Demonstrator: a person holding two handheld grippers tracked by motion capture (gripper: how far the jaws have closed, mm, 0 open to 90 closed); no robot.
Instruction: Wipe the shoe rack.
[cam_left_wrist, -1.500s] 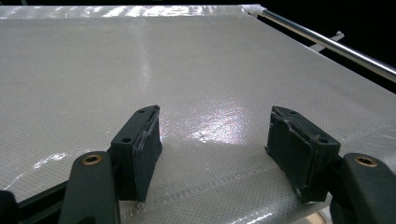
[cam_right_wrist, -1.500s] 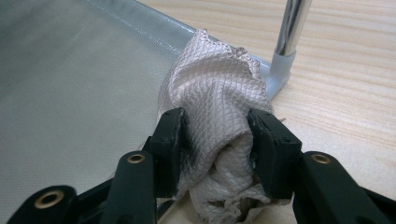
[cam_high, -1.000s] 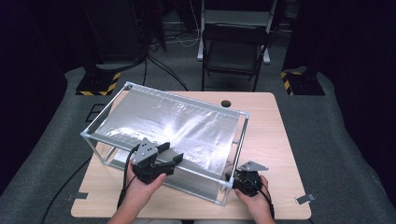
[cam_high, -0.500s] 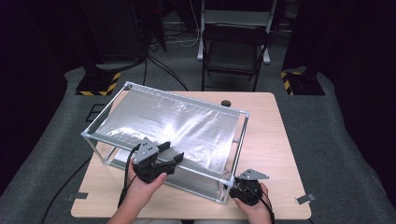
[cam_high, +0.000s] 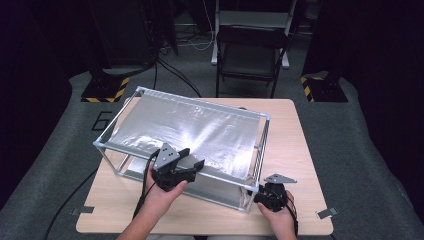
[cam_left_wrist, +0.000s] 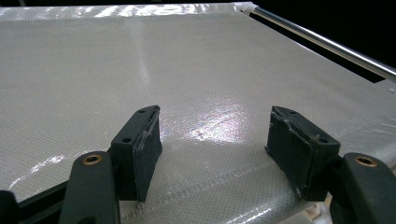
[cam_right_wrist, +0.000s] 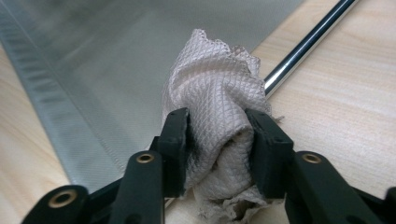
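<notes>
**Cloth clamped at the frame's near corner**

While the left gripper (cam_high: 196, 164) rests with jaws spread and empty on the shiny cover sheet (cam_high: 190, 127) of the metal frame (cam_high: 257, 150), the right gripper (cam_right_wrist: 218, 140), whose jaws have just been closing, pinches a bunched cloth (cam_right_wrist: 219, 88). The cloth sits low at the frame's near right corner, the sheet lying up and left of it; the right hand (cam_high: 277, 215) is nearer.

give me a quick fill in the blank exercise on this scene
1. The right hand-held gripper is shut on a crumpled ____.
2. The left hand-held gripper rests with open jaws on the rack's shiny ____.
3. The rack stands on a ____ table.
4. Behind the table stands a folding ____.

Missing words: cloth; sheet; wooden; chair
</notes>
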